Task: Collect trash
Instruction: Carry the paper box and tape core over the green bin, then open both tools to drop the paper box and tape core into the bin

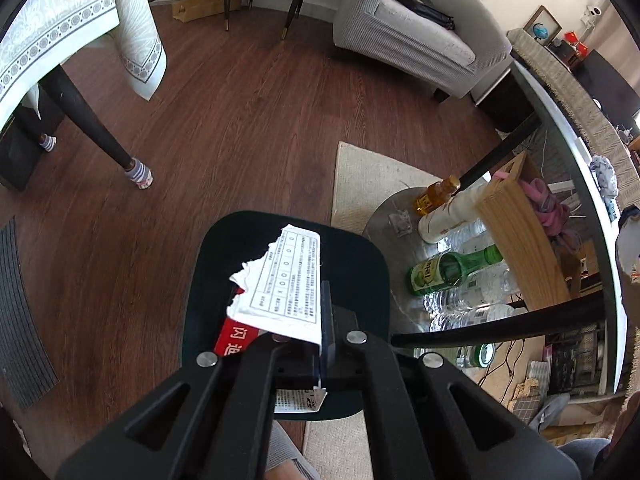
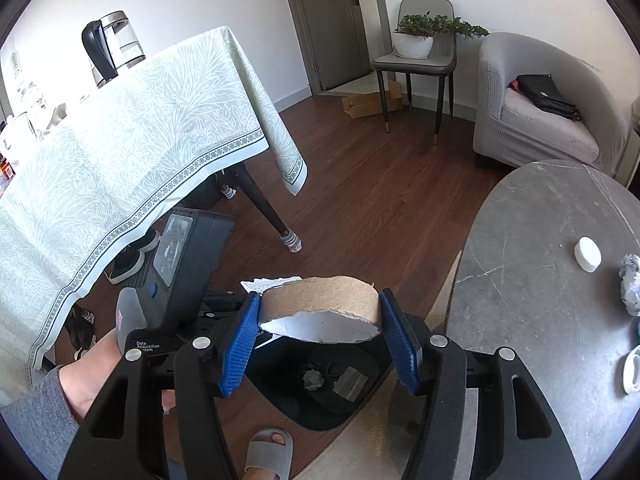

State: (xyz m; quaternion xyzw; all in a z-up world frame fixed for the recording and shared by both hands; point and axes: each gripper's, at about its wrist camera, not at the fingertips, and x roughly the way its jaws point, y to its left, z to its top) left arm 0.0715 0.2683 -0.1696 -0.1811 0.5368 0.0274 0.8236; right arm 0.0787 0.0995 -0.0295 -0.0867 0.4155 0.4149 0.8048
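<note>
My left gripper (image 1: 322, 322) is shut on a torn white printed sheet (image 1: 286, 284), which hangs over the open black trash bin (image 1: 360, 264). A red packet (image 1: 233, 338) shows under the sheet; whether it is gripped I cannot tell. In the right wrist view my right gripper (image 2: 320, 320) is shut on a torn brown cardboard ring (image 2: 324, 294), its blue pads (image 2: 240, 340) pressing both ends. It hangs above the same bin (image 2: 288, 396), which holds a crumpled paper ball (image 2: 313, 378). The left gripper (image 2: 188, 264) and the hand holding it are at the left.
A grey round table (image 2: 540, 280) at the right bears a white cap (image 2: 587, 254) and crumpled paper (image 2: 632, 284). A cloth-covered dining table (image 2: 120, 140) stands at the left, with an armchair (image 2: 540, 120) and a chair (image 2: 416, 60) behind. A slippered foot (image 2: 268, 456) is by the bin. Bottles (image 1: 452, 272) lie under the table.
</note>
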